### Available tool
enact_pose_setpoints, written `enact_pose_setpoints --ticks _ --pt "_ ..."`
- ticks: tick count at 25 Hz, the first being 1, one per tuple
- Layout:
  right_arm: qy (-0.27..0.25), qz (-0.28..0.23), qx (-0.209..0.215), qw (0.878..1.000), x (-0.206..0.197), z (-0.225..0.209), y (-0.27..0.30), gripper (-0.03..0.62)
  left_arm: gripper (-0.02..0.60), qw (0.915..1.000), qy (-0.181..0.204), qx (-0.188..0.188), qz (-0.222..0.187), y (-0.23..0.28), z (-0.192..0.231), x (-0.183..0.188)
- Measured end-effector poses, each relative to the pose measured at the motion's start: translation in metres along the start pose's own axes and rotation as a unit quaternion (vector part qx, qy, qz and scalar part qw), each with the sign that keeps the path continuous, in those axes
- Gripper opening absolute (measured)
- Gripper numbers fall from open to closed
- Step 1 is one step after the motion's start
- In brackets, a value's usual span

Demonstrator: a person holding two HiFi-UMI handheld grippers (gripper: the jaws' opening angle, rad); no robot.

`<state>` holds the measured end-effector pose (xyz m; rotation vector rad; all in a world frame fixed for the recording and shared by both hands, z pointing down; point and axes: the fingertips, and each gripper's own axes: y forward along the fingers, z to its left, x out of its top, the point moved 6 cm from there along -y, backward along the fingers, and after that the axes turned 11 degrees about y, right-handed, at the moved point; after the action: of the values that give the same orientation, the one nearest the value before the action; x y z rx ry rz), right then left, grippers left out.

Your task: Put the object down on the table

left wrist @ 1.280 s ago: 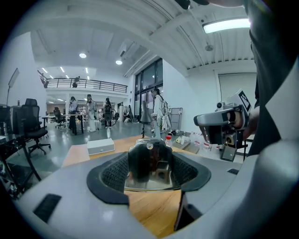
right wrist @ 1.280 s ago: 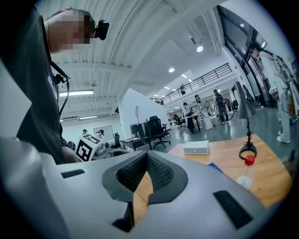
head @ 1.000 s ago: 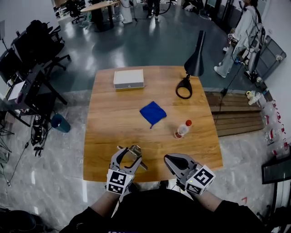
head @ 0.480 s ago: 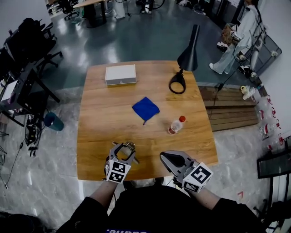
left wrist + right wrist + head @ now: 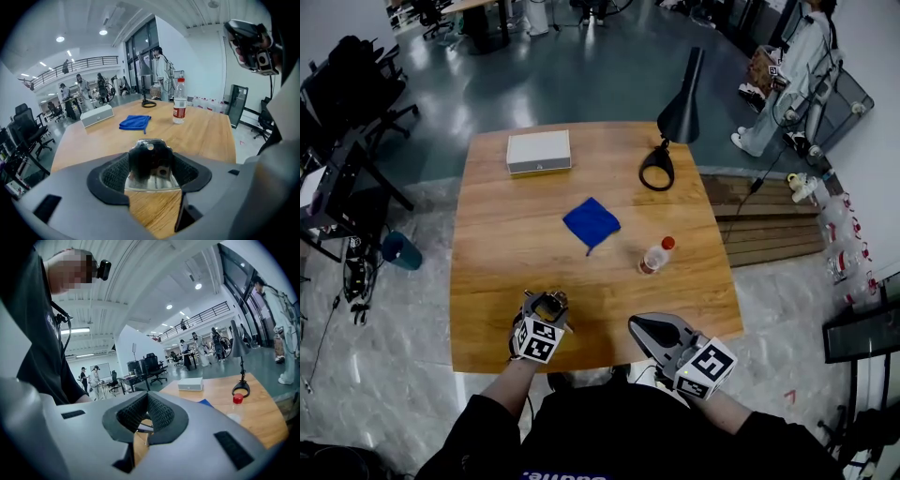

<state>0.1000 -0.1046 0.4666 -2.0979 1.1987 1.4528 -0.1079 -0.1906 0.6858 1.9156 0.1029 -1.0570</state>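
Observation:
My left gripper (image 5: 546, 307) is shut on a small black-and-silver object (image 5: 549, 304) that looks like a binder clip. It hovers over the near left part of the wooden table (image 5: 516, 253). In the left gripper view the black object (image 5: 149, 157) sits between the two pads of the left gripper (image 5: 151, 165), with its silvery part low over the wood; I cannot tell whether it touches. My right gripper (image 5: 654, 330) is at the table's front edge, to the right. In its own view the right gripper (image 5: 146, 420) is shut, with nothing held.
A blue cloth (image 5: 591, 221) lies mid-table, and a red-capped plastic bottle (image 5: 654, 256) stands to its right. A white box (image 5: 538, 151) and a black desk lamp (image 5: 659, 169) are at the far side. Office chairs (image 5: 352, 89) stand left, a person (image 5: 797, 56) far right.
My left gripper has tipped downward and drawn in a little over the near table edge, still holding the object. The right gripper has barely moved.

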Motion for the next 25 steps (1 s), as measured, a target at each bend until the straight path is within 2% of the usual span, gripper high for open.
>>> enact_pose_setpoints --ticks 9,25 --pt "0.006 0.004 -0.010 1.000 -0.006 -0.002 -0.005 0.005 0.290 0.9988 0.007 -0.019 0.045 0.031 0.003 -0.016" --pt "0.009 0.011 -0.004 1.000 -0.011 -0.002 -0.002 0.005 0.290 0.9949 0.011 -0.038 0.093 0.053 0.001 -0.027"
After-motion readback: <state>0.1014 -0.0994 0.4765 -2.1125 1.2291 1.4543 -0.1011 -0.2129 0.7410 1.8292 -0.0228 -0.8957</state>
